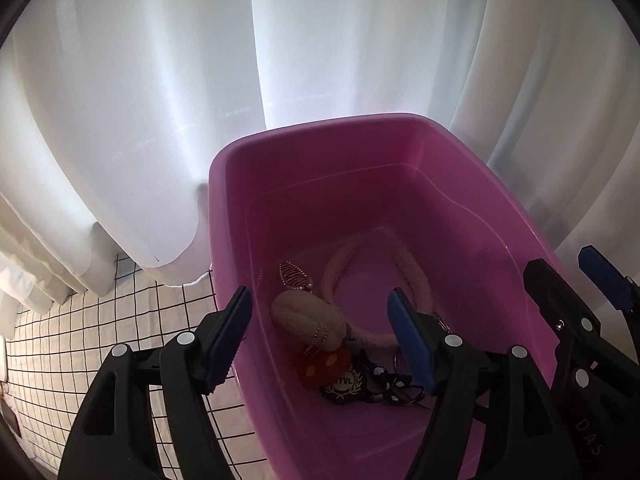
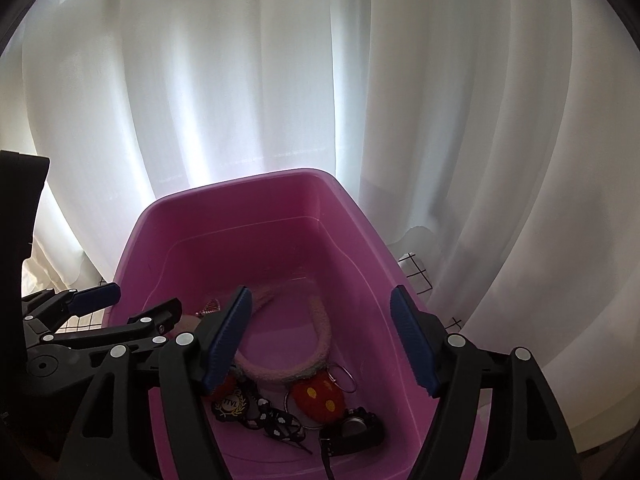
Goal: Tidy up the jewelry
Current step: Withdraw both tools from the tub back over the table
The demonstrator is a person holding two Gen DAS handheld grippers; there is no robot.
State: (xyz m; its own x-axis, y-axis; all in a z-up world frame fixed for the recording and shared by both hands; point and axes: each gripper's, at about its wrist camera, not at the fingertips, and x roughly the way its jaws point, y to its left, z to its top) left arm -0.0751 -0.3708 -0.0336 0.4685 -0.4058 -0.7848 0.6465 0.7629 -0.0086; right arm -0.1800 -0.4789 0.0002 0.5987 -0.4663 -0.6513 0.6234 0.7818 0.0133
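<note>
Both claws hang released and empty, left claw (image 1: 320, 336), right claw (image 2: 322, 338); jewelry pile (image 2: 304, 392) lies low-centre in the pink bin (image 2: 224, 208), directly below both.

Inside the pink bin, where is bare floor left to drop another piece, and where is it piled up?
Free: the far half of the pink bin, between the far wall and the fuzzy pink headband, and the floor inside its arc. Crowded: the near end, with the red charm, black badge, black watch and beige plush. Both the left gripper and right gripper are open, empty.
</note>
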